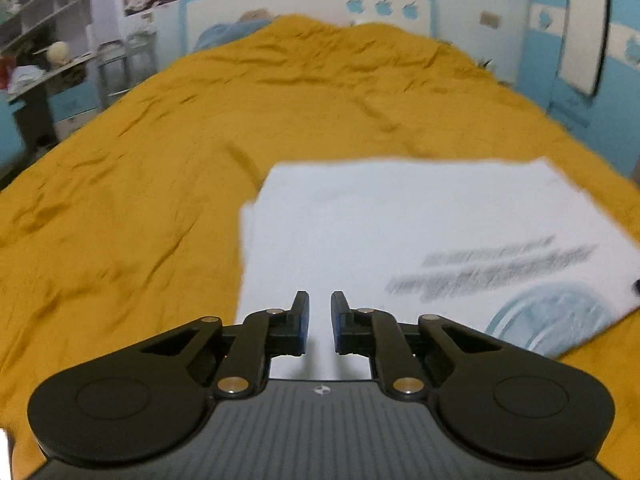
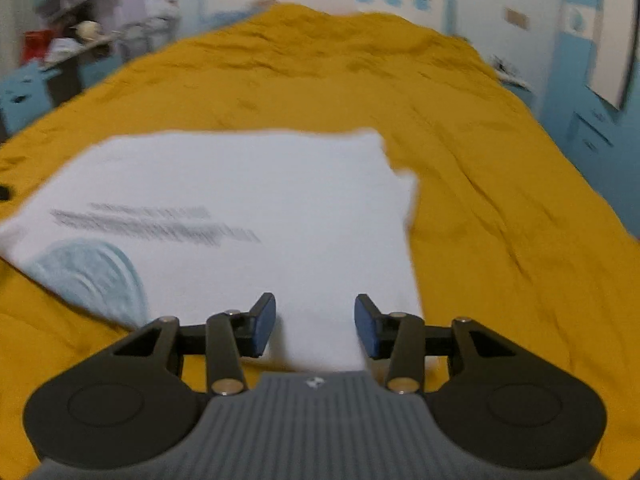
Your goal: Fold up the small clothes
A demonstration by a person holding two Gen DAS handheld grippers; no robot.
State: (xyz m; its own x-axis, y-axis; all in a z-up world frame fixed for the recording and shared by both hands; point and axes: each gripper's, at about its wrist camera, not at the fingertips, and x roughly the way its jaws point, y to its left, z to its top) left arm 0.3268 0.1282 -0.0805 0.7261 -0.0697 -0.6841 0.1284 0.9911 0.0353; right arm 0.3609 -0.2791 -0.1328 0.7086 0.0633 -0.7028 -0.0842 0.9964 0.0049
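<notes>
The left gripper (image 1: 320, 320), nearest its camera, shows black linkage arms and blue pads with only a narrow slit between them and nothing in it; white cloth shows through the gap. The right gripper (image 2: 315, 326) stands clearly spread, also empty, its pads over the near edge of the shirt (image 2: 248, 208). That shirt, white with blurred grey lettering and a pale blue round print, lies flat on the mustard bedspread (image 1: 120, 208) as a rough rectangle, with a second layer peeking out along the side edges, so it looks already folded at least once. My reading is that one fold is finished and both grippers are free above the cloth, between grasps. The next move probably calls for each gripper to come down on a near corner or edge, pinch through all layers and carry it across to halve the rectangle. The fabric looks thin, soft and smooth, likely to sag and slide between layers; the bedspread is wrinkled and yielding, so pinching shirt alone without the cover beneath takes care.
</notes>
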